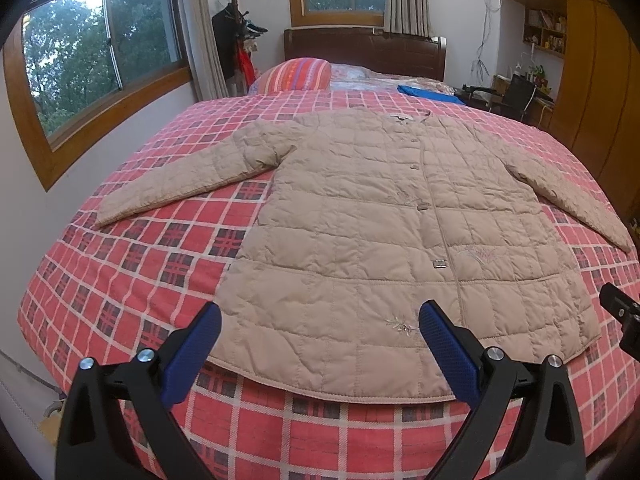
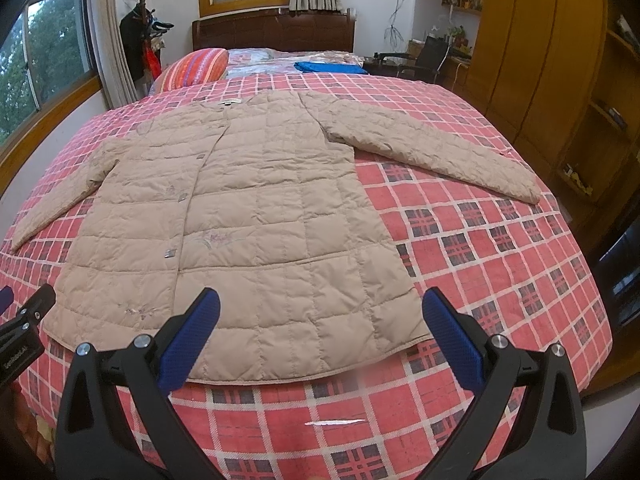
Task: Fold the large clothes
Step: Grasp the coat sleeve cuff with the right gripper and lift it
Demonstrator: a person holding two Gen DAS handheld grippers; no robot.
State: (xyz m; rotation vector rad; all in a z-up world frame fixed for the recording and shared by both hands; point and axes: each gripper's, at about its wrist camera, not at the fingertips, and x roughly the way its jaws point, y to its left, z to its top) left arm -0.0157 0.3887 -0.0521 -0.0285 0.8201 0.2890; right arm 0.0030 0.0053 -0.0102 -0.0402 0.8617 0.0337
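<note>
Writing: white lettering on the left hand-held gripper's body [image 2: 18, 354], too small to read
Jacket [image 1: 380, 232]: beige quilted, flat on the bed [image 1: 140, 248], sleeves spread, neck label unreadable
Left hand-held gripper [image 1: 320, 336]: fingers wide apart, empty
Right hand-held gripper [image 2: 320, 332]: wide apart, empty
Room: windows [image 1: 100, 48], wooden wardrobe [image 2: 540, 48], striped pillow [image 1: 296, 74]

Plaid bedspread [image 1: 132, 248], striped pillow [image 1: 296, 76], coat rack [image 1: 234, 28].
</note>
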